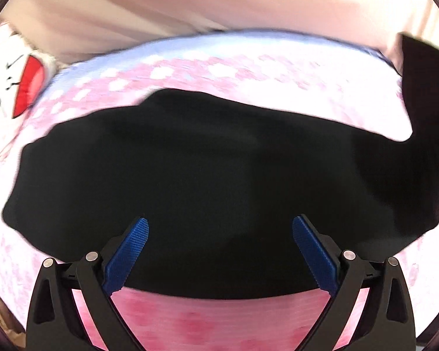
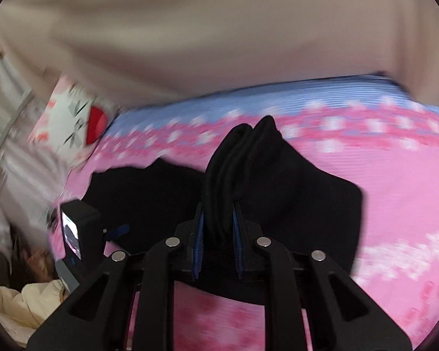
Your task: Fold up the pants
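Black pants (image 1: pixel 190 175) lie spread on a pink and white patterned bed cover (image 1: pixel 219 70). My left gripper (image 1: pixel 219 228) is open, its blue pads (image 1: pixel 131 251) wide apart just above the near part of the pants, holding nothing. My right gripper (image 2: pixel 218 219) is shut on a bunched end of the pants (image 2: pixel 240 158) and lifts it off the cover (image 2: pixel 395 190); the cloth stands up between the pads in several folds. That raised end shows at the right edge of the left wrist view (image 1: pixel 424 87). The left gripper's body (image 2: pixel 76 234) shows in the right wrist view.
A white pillow with a red and black print (image 1: pixel 14 82) lies at the far left of the bed; it also shows in the right wrist view (image 2: pixel 73 125). A beige curtain or wall (image 2: pixel 219 44) stands behind the bed. Cream cloth (image 2: pixel 23 301) lies beside the bed at lower left.
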